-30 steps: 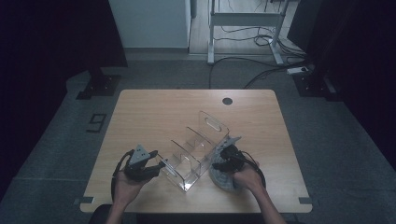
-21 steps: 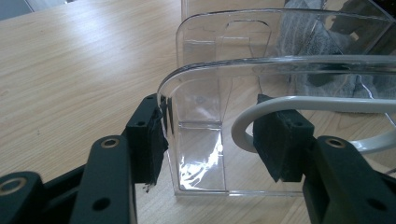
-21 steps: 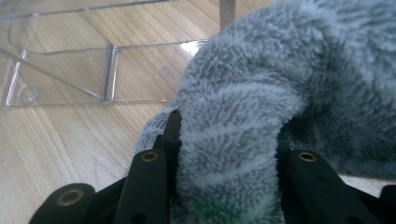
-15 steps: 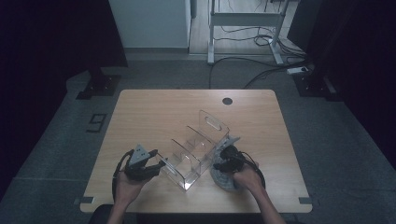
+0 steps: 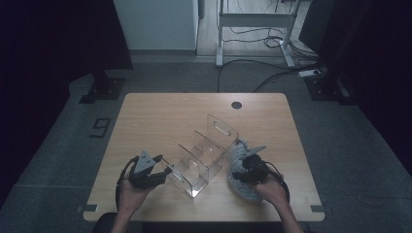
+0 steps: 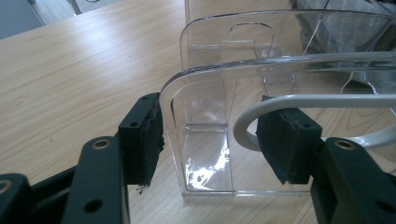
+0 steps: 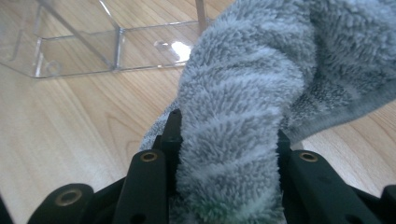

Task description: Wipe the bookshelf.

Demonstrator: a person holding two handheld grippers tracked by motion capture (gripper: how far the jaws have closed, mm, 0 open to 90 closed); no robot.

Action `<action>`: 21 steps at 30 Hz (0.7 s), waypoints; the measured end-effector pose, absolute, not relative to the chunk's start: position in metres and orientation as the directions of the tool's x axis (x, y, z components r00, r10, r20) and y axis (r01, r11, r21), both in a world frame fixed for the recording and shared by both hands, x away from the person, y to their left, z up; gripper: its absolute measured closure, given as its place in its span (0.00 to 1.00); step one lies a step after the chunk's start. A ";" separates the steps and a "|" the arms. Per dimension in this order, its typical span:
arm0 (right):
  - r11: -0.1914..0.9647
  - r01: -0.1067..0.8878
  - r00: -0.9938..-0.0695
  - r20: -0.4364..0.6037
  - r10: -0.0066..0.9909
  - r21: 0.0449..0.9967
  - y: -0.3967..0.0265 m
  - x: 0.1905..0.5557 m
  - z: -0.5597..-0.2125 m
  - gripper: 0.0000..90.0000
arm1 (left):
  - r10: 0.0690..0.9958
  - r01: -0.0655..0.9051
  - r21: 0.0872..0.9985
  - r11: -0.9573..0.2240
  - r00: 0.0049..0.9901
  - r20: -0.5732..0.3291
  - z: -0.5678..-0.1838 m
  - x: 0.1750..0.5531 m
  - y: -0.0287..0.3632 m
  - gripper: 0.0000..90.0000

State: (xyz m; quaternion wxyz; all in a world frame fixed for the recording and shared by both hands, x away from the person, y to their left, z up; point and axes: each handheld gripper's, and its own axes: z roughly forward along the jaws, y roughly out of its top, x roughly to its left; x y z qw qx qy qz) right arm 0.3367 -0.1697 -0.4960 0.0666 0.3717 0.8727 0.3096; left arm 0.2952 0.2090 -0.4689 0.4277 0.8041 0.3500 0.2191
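Observation:
A clear acrylic divider rack (image 5: 204, 155) stands on the wooden table (image 5: 160, 116), running diagonally. My left gripper (image 5: 167, 172) sits at its near end. In the left gripper view the jaws (image 6: 210, 140) straddle the rack's rounded end panel (image 6: 205, 107); they have just been opening, and the pads stand off the panel. A white cable loop (image 6: 243, 126) lies by the right pad. My right gripper (image 5: 243, 162) is at the rack's right side, shut on a fluffy grey towel (image 5: 240, 182). The towel (image 7: 243, 84) bulges up between the jaws (image 7: 229, 140), with the rack (image 7: 93, 46) just beyond.
A round cable hole (image 5: 236, 105) sits near the table's far edge. Bare wood lies on the far half and left of the rack. Beyond the table are a dark floor, a white cabinet (image 5: 155, 24) and a desk frame with cables (image 5: 257, 29).
The right gripper has shifted a little, lifting the towel slightly beside the rack. The left hand has stayed at the rack's near end.

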 end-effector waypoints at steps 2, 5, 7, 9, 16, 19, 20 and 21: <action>0.525 0.606 -0.714 0.118 0.690 0.598 -0.172 0.333 -0.494 0.69 | 0.745 0.376 0.840 -0.392 0.665 0.050 -0.469 0.295 0.209 0.47; 0.515 0.606 -0.716 0.134 0.685 0.606 -0.173 0.327 -0.490 0.69 | 0.745 0.381 0.838 -0.390 0.665 0.045 -0.468 0.295 0.209 0.49; 0.506 0.605 -0.719 0.147 0.680 0.615 -0.171 0.323 -0.488 0.69 | 0.746 0.385 0.838 -0.388 0.665 0.040 -0.468 0.295 0.209 0.50; 0.499 0.601 -0.725 0.163 0.669 0.625 -0.169 0.321 -0.485 0.69 | 0.748 0.387 0.837 -0.387 0.663 0.039 -0.468 0.294 0.208 0.50; 0.515 0.574 -0.762 0.185 0.620 0.637 -0.150 0.313 -0.482 0.68 | 0.746 0.386 0.838 -0.386 0.665 0.037 -0.468 0.294 0.207 0.50; 0.533 0.561 -0.778 0.183 0.602 0.634 -0.141 0.311 -0.482 0.68 | 0.744 0.385 0.838 -0.386 0.667 0.037 -0.468 0.294 0.207 0.51; 0.543 0.550 -0.787 0.178 0.590 0.634 -0.138 0.310 -0.483 0.68 | 0.744 0.385 0.838 -0.386 0.667 0.036 -0.468 0.294 0.206 0.51; 0.551 0.543 -0.793 0.172 0.585 0.634 -0.135 0.310 -0.483 0.68 | 0.744 0.385 0.838 -0.386 0.667 0.036 -0.468 0.294 0.206 0.51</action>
